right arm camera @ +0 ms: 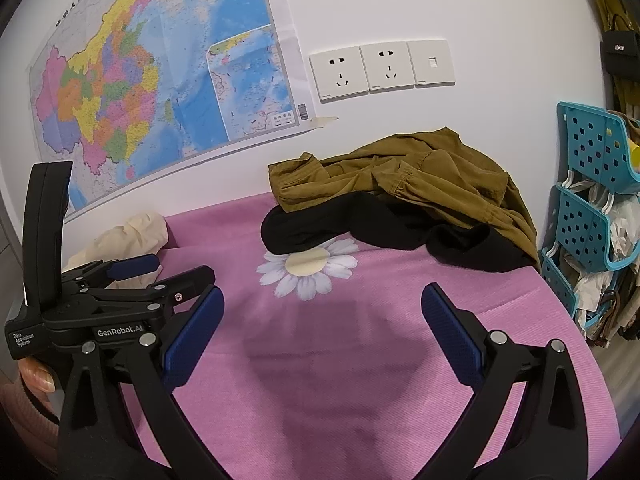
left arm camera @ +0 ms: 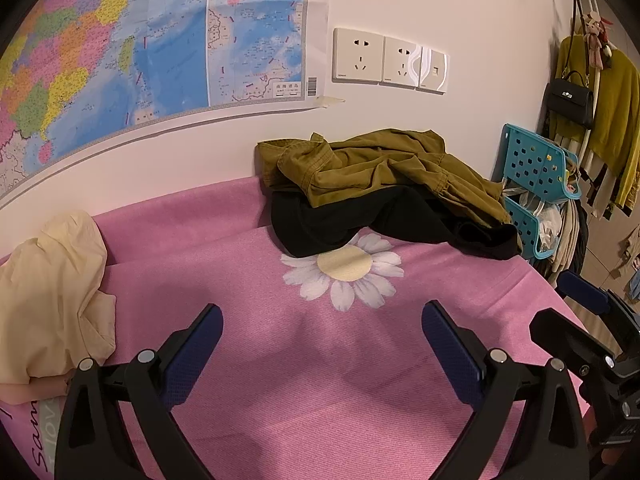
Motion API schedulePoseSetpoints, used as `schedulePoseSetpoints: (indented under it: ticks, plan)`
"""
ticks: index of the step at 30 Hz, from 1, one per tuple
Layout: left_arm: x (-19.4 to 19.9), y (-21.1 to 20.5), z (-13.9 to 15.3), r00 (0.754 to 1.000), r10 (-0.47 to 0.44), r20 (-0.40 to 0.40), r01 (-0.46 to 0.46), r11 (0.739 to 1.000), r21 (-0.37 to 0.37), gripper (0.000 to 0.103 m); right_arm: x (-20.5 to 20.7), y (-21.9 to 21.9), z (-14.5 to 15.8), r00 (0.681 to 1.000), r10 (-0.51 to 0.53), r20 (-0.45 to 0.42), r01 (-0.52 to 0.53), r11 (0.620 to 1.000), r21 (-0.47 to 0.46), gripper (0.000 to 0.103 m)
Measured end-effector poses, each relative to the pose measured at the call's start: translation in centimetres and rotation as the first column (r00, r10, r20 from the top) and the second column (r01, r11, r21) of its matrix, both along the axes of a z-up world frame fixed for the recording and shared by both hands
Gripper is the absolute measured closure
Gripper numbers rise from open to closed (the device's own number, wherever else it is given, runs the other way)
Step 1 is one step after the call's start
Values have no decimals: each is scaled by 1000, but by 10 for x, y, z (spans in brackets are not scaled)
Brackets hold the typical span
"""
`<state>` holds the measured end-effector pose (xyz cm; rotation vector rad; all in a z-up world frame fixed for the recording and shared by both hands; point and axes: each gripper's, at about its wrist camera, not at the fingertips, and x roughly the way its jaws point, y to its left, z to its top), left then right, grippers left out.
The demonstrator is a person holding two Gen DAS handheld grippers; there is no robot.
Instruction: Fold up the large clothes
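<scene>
We see the olive jacket (left arm camera: pixel 384 168) lying crumpled at the far side of the pink cloth (left arm camera: pixel 320 360), against the white wall (left arm camera: pixel 460 8), with folds, a cuff and a seamed collar showing. It rests on top of a black garment (left arm camera: pixel 360 220), also bunched, whose edge covers part of the white daisy print (left arm camera: pixel 346 270) on the cloth. Toward the left edge we find a cream garment (left arm camera: pixel 52 296), loosely heaped and touching the wall. None of the three is folded.

Our left gripper (left arm camera: pixel 322 344) hovers over the bare pink cloth, its blue-padded jaws spread wide and holding nothing. Our right gripper (right arm camera: pixel 322 328) does the same just beside it, jaws wide apart and empty, casting a dark shadow on the cloth below.

To the right of the cloth stands a tiered teal basket rack (right arm camera: pixel 588 184) with perforated walls. Its tiers hold pale crumpled items, but we cannot tell what they are. Beyond it, in the left wrist view, a yellow-green sweater (left arm camera: pixel 616 120) and a black handbag (left arm camera: pixel 570 100) hang on a stand.

A map (right arm camera: pixel 140 80) and wall sockets (right arm camera: pixel 380 68) are on the wall above the clothes.
</scene>
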<state>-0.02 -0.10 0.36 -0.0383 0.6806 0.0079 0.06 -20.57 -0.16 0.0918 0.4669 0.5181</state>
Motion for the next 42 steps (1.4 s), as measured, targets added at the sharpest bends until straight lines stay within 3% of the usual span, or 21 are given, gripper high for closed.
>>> schedulePoseSetpoints:
  ticks: [42]
  plan:
    - [6,-1,-4,1000,2,-5,-2,1000,7,7,11,5,2,1000,18,-4,-18,1000,-8,6]
